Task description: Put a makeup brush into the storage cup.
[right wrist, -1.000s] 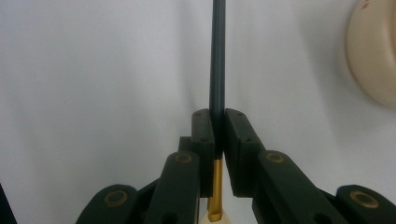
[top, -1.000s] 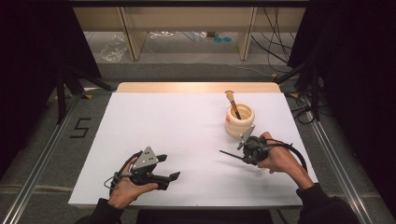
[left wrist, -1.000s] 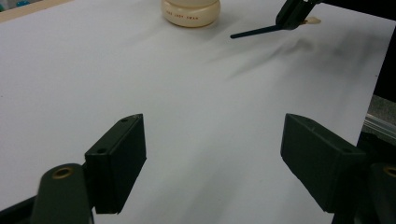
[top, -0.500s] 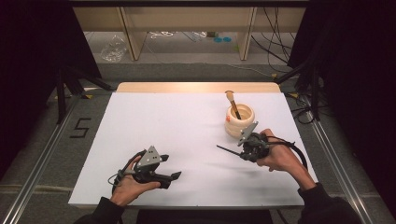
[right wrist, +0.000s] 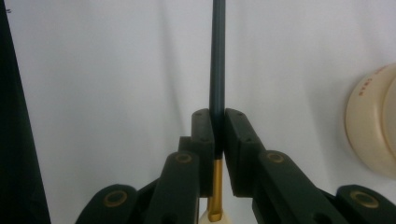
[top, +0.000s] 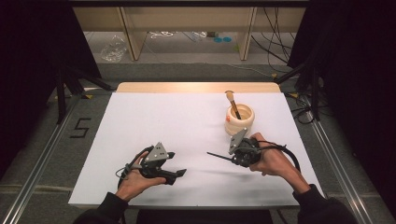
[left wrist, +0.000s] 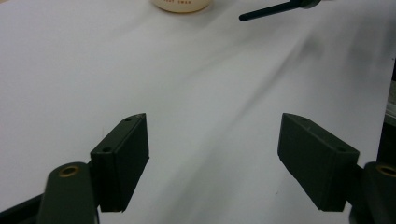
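1. Right gripper (top: pixel 233 157) is clamped on a thin dark brush (right wrist: pixel 217 60), pinched near its gold ferrule, so the long handle pokes out ahead over the desk (top: pixel 187 116).
2. That grip probably leaves the bristle end at the hand side.
3. The cream pot (top: pixel 239 119) sits just beyond that hand, a second brush (top: pixel 232 103) leaning in it.
4. Left gripper (left wrist: pixel 215 163) hovers low, jaws wide apart, nothing between them, seemingly waiting.

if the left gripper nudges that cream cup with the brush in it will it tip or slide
The cream cup looks squat and wide-based, so it would probably slide on the smooth white table rather than tip. The brush leans loose against its rim and may well shift or rattle. The cup looks rigid, perhaps ceramic, so push gently.
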{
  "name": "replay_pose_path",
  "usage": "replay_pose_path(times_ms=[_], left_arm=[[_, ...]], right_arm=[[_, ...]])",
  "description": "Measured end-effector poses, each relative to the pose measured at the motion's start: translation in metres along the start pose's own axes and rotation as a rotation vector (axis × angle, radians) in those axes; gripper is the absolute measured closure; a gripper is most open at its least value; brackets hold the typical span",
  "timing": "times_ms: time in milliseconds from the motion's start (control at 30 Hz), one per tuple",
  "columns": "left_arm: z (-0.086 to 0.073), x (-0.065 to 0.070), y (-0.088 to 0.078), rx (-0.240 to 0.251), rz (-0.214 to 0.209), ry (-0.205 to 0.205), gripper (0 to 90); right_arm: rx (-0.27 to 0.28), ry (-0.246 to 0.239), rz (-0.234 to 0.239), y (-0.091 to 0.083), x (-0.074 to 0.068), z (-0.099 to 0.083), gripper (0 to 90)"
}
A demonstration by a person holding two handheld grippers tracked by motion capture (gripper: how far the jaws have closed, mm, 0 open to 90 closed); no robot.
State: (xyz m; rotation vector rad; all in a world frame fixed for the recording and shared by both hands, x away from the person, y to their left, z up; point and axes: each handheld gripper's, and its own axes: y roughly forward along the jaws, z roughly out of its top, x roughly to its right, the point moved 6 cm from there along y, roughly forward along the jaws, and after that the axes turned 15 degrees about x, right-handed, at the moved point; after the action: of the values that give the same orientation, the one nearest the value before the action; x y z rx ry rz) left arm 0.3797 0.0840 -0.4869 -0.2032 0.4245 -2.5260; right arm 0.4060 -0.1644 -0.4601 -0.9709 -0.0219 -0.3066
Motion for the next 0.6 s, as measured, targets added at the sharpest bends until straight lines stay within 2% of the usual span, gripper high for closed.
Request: replay_pose_path(times_ms=[100, 133, 167, 200, 233, 300, 400, 600], left_arm=[[0.003, 0.005, 0.007, -0.002, -0.033, 0.012, 25.7], [0.004, 0.006, 0.009, -0.008, -0.032, 0.017, 25.8], [0.005, 0.009, 0.012, -0.014, -0.053, 0.021, 26.0], [0.006, 0.010, 0.014, -0.018, -0.062, 0.047, 26.6], [0.007, 0.013, 0.016, -0.021, -0.076, 0.048, 26.9], [0.009, 0.016, 0.020, -0.045, -0.104, 0.079, 27.8], [0.011, 0.017, 0.023, -0.074, -0.126, 0.102, 28.5], [0.015, 0.016, 0.032, -0.094, -0.148, 0.112, 31.9]], right_arm=[[-0.002, -0.011, 0.013, 0.001, -0.004, 0.003, 83.2], [-0.003, -0.013, 0.012, 0.001, -0.004, 0.003, 83.2], [-0.001, -0.022, 0.017, 0.002, -0.005, 0.004, 83.2], [0.000, -0.023, 0.020, 0.002, -0.006, 0.005, 83.2], [-0.005, -0.032, 0.027, 0.003, -0.009, 0.006, 83.2], [-0.008, -0.041, 0.035, 0.005, -0.010, 0.007, 83.1], [-0.009, -0.044, 0.039, 0.007, -0.012, 0.007, 83.2], [-0.008, -0.065, 0.060, 0.010, -0.016, 0.010, 83.2]])
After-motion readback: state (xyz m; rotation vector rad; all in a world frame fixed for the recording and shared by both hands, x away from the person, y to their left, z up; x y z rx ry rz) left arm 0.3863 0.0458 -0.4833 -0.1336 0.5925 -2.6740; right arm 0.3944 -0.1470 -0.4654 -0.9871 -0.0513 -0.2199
